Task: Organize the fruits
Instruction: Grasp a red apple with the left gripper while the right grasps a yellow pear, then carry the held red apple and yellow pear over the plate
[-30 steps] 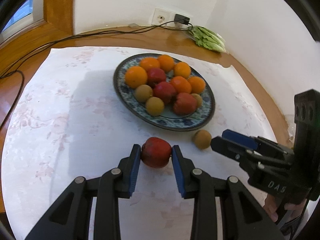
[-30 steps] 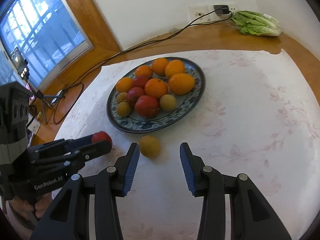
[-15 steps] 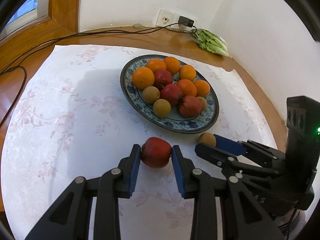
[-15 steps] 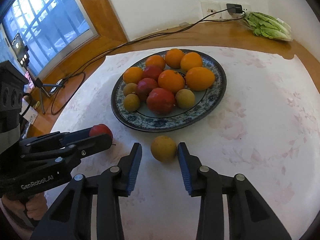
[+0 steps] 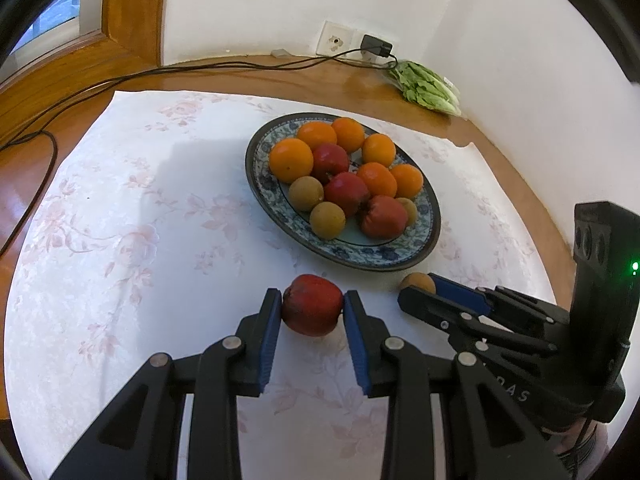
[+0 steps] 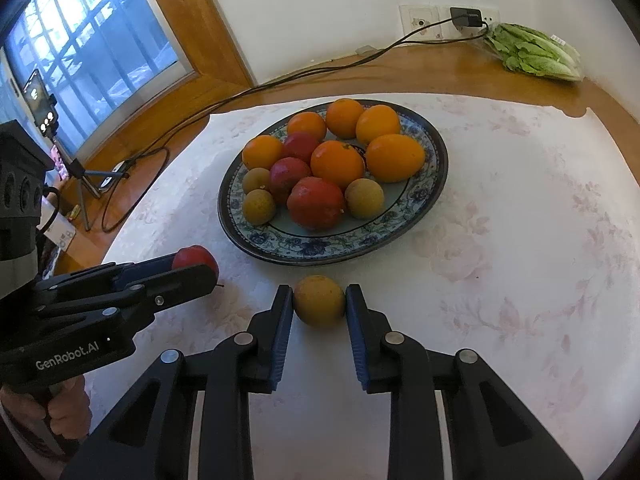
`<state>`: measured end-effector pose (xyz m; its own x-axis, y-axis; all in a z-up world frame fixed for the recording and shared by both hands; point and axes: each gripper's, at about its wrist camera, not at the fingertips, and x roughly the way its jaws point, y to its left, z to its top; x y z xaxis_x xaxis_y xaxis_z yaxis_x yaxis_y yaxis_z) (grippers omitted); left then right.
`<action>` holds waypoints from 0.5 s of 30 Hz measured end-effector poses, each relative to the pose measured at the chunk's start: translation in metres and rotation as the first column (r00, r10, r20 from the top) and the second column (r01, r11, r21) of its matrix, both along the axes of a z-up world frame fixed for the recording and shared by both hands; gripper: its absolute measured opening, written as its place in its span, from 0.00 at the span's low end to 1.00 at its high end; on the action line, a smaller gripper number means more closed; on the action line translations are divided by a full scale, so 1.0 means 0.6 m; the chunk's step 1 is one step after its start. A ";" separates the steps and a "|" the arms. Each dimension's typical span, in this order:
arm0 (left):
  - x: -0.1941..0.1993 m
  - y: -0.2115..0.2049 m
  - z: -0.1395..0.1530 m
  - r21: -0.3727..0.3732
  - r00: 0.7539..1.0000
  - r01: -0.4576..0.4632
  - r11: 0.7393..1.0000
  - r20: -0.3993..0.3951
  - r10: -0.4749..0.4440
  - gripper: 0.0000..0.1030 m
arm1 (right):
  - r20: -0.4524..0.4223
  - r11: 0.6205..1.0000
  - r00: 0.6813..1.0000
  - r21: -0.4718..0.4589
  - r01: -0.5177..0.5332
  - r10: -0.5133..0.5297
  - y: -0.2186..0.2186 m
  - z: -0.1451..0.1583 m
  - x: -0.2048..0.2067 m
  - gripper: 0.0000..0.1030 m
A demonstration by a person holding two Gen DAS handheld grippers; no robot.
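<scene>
Right wrist: phone on tripod (image 6: 42, 100) by window (left wrist doesn't).

Your two wrist cameras
Both are looking steeply down, close over the cloth, sharing the plate (image 5: 434, 236) (image 6: 440, 168) at 12 o'clock.

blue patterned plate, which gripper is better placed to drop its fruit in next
Left, marginally: the left gripper holds a red apple facing the blue patterned plate's bare near rim. The right gripper grips a yellow-brown round fruit equally near.
</scene>
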<state>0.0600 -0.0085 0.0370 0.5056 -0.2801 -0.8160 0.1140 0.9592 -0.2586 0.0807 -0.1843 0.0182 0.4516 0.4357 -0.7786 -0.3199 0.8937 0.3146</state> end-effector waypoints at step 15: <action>0.003 -0.018 0.021 -0.003 0.999 0.016 1.000 0.035 -0.016 0.32 | -0.008 0.999 0.999 0.021 0.046 -0.046 -0.031 0.013 -0.005 0.27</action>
